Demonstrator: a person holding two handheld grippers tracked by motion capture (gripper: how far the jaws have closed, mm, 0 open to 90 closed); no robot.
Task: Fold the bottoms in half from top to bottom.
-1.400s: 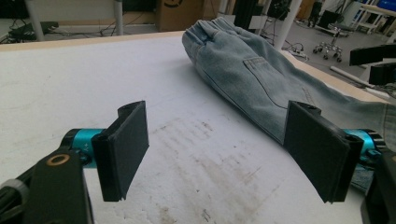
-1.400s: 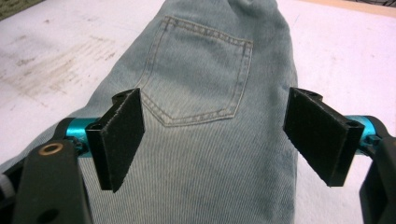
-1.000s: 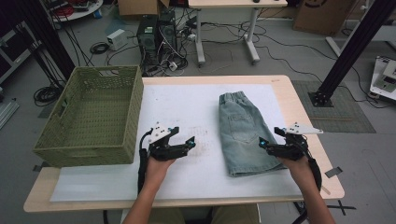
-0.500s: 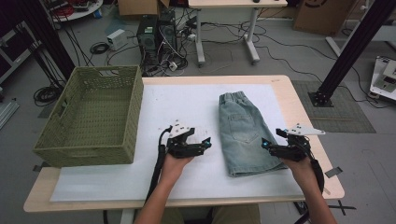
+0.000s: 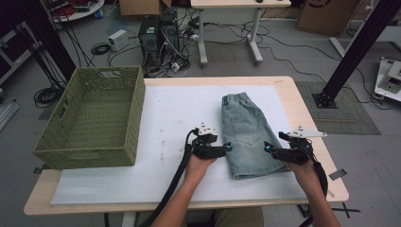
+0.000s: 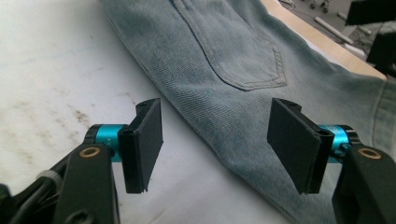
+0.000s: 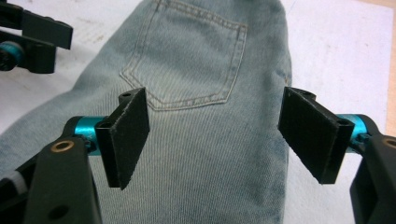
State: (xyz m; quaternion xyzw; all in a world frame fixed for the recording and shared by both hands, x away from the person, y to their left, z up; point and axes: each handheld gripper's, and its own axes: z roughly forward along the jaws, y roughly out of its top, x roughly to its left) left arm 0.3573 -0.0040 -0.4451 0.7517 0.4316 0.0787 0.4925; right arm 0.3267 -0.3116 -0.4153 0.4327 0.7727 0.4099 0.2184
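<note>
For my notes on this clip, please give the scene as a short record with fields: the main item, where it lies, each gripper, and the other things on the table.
main item: denim shorts, folded lengthwise, back pocket up
place: flat on the white sheet covering the table, waistband at the far end
left gripper: at the shorts' left edge, jaws apart and just been closing; the edge lies between them, pads not pressing
right gripper: at the shorts' right edge, jaws apart, nothing held
container: green woven basket at the table's left, nothing visible inside
</note>
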